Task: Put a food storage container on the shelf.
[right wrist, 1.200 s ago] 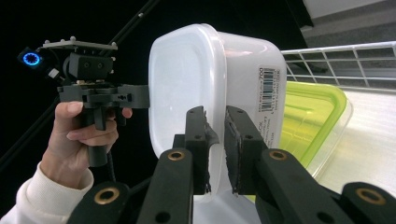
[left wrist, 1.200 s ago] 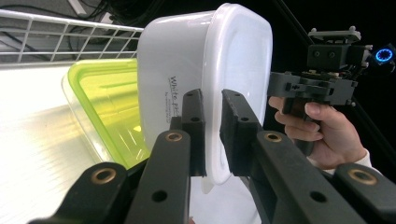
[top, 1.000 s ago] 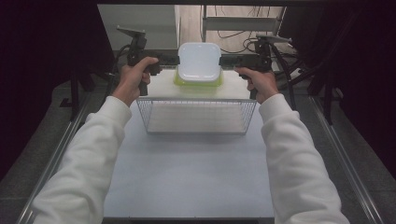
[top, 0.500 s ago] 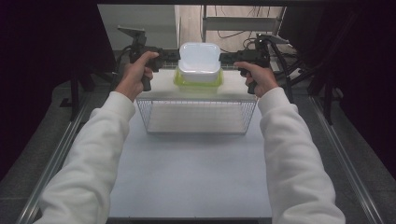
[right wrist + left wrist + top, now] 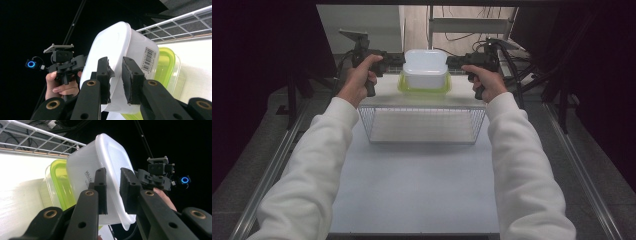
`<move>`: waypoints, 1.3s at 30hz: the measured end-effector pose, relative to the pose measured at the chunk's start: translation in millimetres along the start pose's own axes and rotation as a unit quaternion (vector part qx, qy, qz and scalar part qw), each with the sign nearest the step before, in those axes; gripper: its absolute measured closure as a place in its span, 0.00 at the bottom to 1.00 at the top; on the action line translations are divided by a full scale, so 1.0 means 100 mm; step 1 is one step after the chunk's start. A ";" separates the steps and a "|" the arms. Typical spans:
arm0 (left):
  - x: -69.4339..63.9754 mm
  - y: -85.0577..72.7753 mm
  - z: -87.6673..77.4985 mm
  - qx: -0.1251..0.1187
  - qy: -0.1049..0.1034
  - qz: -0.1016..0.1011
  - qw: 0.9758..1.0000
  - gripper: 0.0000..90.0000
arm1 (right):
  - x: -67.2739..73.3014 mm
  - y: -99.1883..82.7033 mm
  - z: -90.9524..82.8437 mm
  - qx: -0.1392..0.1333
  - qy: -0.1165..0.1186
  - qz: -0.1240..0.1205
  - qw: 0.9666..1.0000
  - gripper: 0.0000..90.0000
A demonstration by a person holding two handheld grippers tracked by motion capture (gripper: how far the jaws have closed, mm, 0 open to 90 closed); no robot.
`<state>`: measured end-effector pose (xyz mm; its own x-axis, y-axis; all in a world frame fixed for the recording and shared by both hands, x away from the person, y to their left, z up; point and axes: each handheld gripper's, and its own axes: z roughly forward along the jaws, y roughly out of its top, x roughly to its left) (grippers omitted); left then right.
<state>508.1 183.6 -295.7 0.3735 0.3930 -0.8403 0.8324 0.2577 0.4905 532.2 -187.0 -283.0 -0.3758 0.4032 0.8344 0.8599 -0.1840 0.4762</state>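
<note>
**Two Grippers Lift the White Box**

The white box sits in the upper middle of the high view, stacked in a green box. Both are above the far edge of the wire basket.

The left gripper pinches the rim of the white box on one side. Its jaws have just been opening a little, with the rim between them. The right gripper pinches the rim on the other side, and its jaws have been easing open too. Holding both sides keeps the box level, so it likely will not tip.
</note>
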 end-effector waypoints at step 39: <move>-0.15 -1.66 -0.65 0.000 0.124 0.243 0.962 0.35 | 0.12 -1.36 -0.83 0.012 -0.126 -0.316 0.940 0.41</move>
<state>337.8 192.2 -349.2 0.6099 0.6652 -0.4307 0.5834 -0.0090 0.8121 382.4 -231.6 -315.2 -0.7237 0.6251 0.2926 0.5000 0.1827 0.8465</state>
